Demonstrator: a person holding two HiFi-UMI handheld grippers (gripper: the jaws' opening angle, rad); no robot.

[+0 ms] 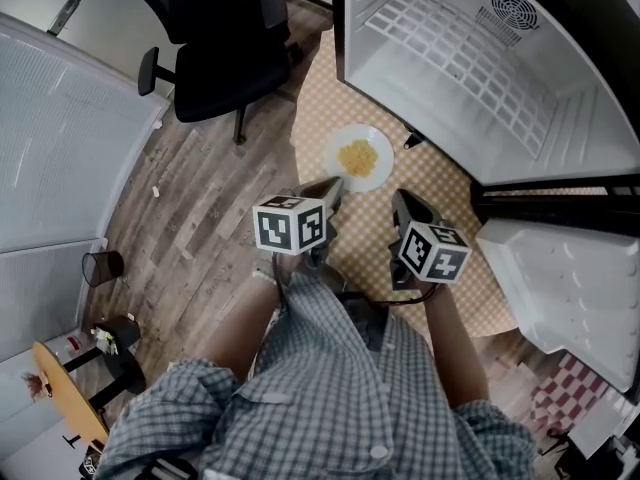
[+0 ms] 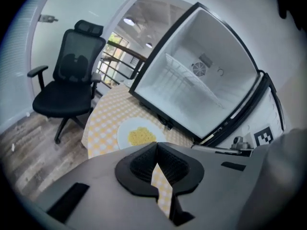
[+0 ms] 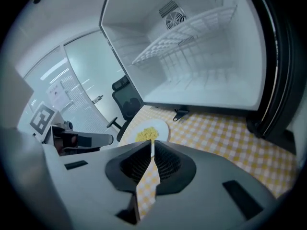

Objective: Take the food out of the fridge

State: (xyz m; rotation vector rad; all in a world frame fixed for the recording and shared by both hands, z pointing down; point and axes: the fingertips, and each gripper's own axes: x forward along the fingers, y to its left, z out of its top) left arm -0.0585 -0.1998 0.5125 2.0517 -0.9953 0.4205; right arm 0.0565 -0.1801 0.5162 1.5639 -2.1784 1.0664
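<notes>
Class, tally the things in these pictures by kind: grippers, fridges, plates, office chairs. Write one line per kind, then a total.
grippers: 2 (left gripper, right gripper)
fridge: 1
plate: 1
office chair: 1
total: 5

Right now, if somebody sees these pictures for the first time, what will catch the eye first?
The open fridge, its inside bare, fills the upper right of the head view. In front of it, a white plate of yellow food lies on the checked cloth.
</notes>
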